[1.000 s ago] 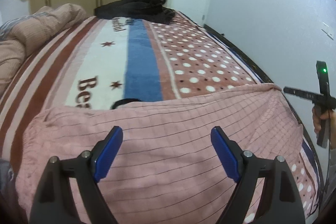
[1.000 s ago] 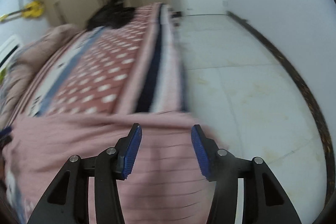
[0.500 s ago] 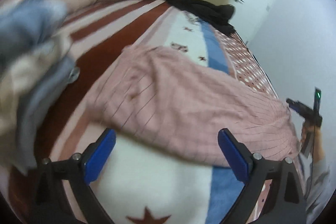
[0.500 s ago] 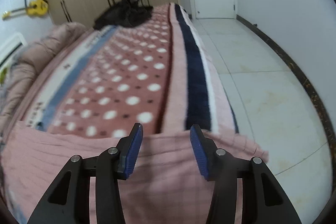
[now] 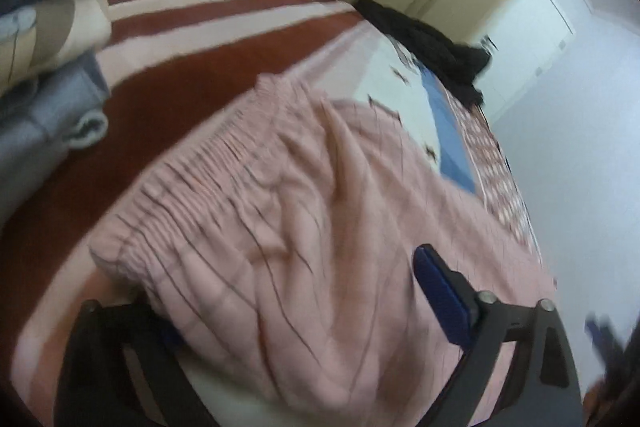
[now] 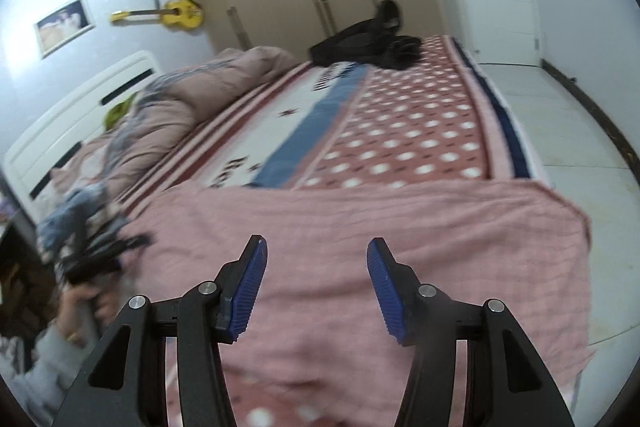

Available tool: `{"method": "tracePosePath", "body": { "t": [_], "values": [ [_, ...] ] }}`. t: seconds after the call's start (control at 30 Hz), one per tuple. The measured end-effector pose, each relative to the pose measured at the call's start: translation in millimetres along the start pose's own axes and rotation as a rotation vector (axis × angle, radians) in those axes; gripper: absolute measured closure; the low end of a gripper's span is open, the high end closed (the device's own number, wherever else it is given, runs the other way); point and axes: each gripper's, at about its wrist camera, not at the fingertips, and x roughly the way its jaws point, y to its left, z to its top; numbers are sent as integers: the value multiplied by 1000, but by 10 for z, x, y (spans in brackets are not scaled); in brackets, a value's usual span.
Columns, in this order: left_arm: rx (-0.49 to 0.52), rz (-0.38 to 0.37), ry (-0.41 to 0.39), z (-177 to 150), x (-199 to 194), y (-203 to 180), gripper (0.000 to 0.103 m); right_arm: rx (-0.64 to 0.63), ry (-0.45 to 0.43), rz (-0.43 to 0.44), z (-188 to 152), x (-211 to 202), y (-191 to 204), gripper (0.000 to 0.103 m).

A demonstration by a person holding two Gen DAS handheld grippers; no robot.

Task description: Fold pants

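Pink pants spread across the bed, both grippers empty

The pants (image 6: 360,227) lie flat at the bed's (image 6: 420,131) near end, hem at its right edge. Soft, light, likely to slump: grip the gathered waistband (image 5: 192,179). Left gripper (image 5: 304,311) straddles that corner, its 2 jaws having just narrowed yet unpressed; right gripper (image 6: 316,287) has just been spreading, nothing between.
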Motion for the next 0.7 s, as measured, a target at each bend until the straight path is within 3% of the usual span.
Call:
{"method": "tracePosePath", "body": {
  "t": [0.2, 0.23, 0.33, 0.53, 0.7],
  "values": [
    [49, 36, 15, 169, 145, -65, 86, -48, 8, 6, -165, -53, 354, 55],
    [41, 32, 9, 196, 134, -51, 91, -52, 9, 3, -184, -56, 393, 55],
    [95, 61, -47, 269, -30, -91, 96, -46, 13, -2, -233, -84, 452, 55],
    [239, 86, -155, 551, -451, -313, 96, -32, 15, -14, -243, -149, 461, 55],
    [244, 86, -199, 808, -757, -275, 96, -33, 10, -21, -283, -273, 520, 55]
  ]
}}
